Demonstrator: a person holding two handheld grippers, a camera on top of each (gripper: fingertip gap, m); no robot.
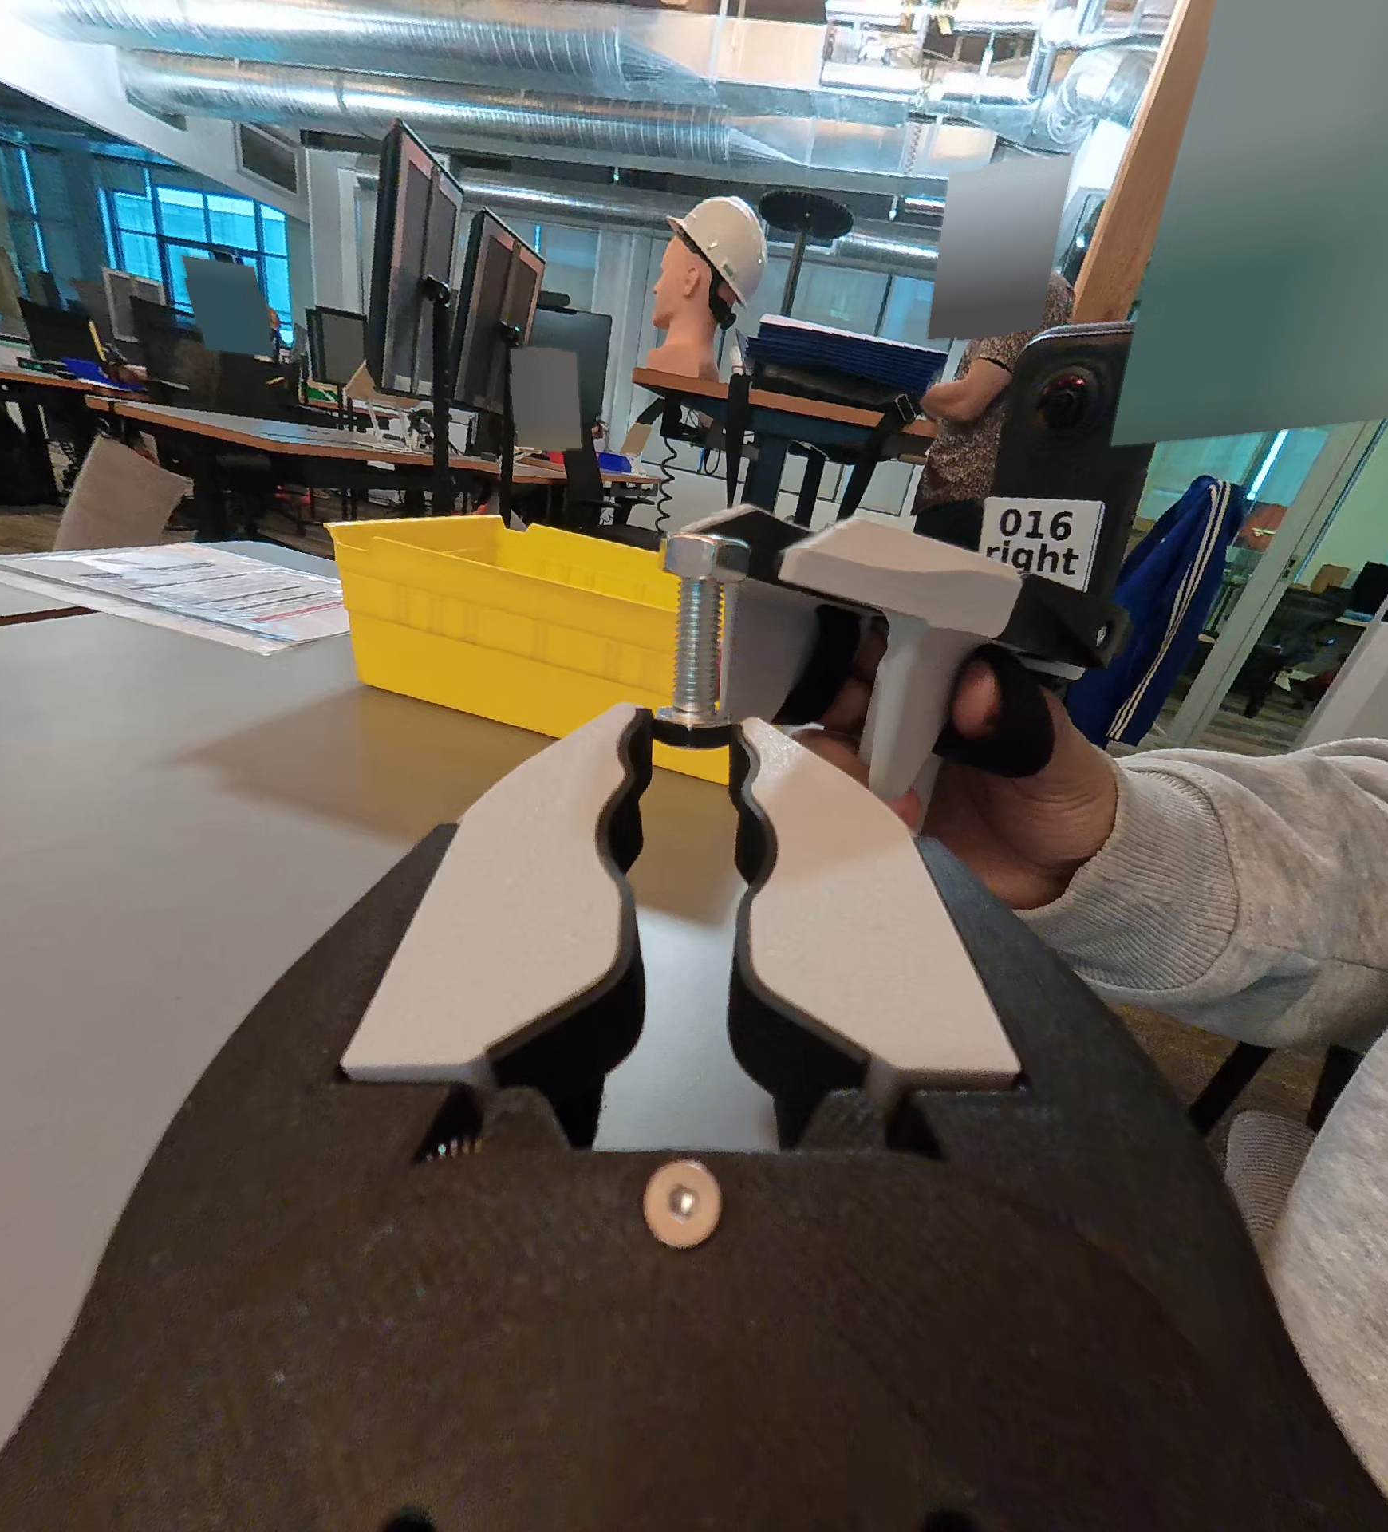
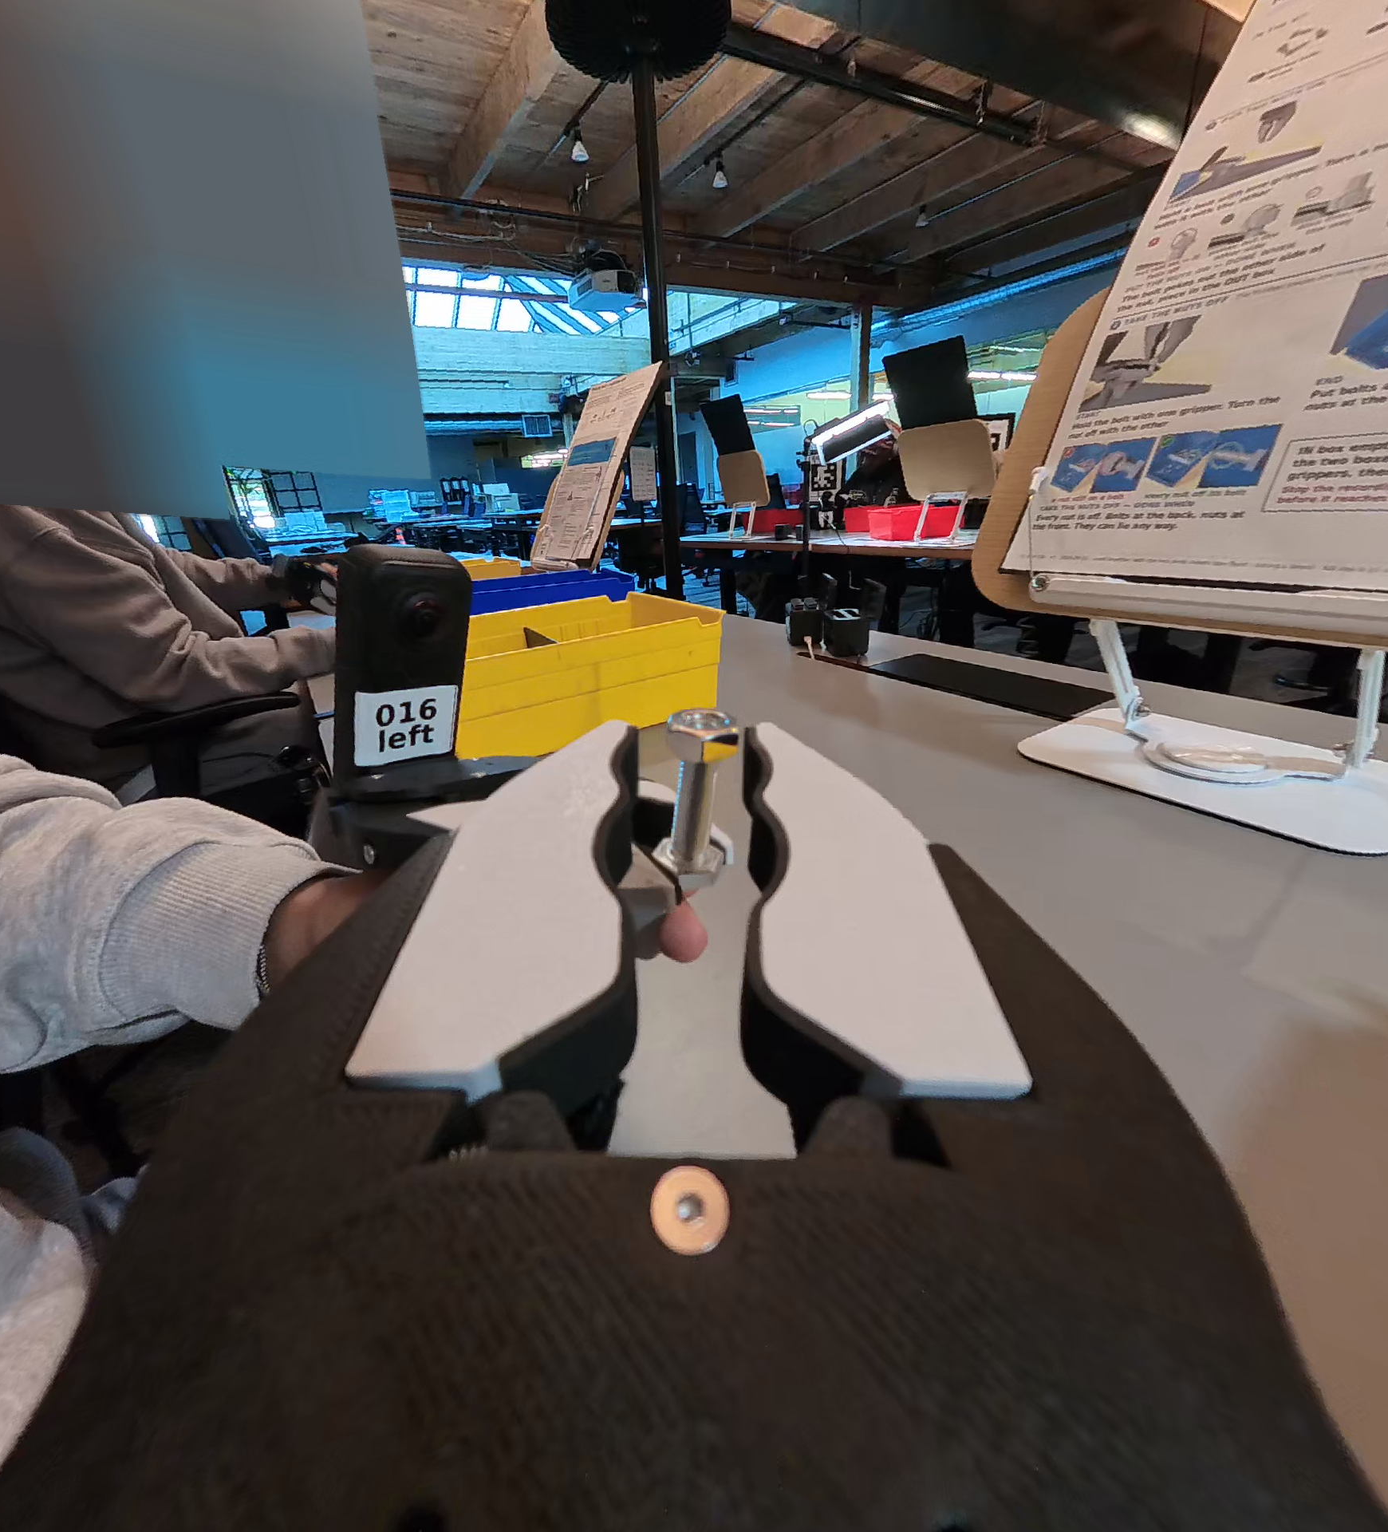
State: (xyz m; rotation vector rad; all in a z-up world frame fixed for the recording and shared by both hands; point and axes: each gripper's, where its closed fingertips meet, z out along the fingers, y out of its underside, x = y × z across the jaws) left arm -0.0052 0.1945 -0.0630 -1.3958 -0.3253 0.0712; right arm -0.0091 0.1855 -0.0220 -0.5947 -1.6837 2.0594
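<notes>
A silver hex bolt (image 1: 697, 638) stands upright above the grey table (image 1: 135, 829), head up, with a nut (image 1: 686, 719) near its lower end. My left gripper (image 1: 686, 734) is shut on the nut at its fingertips. My right gripper (image 1: 736, 568) comes in from the right and is shut on the bolt head. In the right wrist view the bolt (image 2: 695, 804) runs down from the tips of my right gripper (image 2: 701, 736) to the nut (image 2: 695, 858), where my left gripper (image 2: 657, 883) grips it from the left.
A yellow bin (image 1: 508, 613) sits on the table just behind the bolt and shows in the right wrist view too (image 2: 591, 663), with a blue bin (image 2: 546, 584) behind it. An instruction sheet on a white stand (image 2: 1221, 746) is at the right. A laminated sheet (image 1: 177, 589) lies far left. Left and right tips are no more than a few centimetres apart.
</notes>
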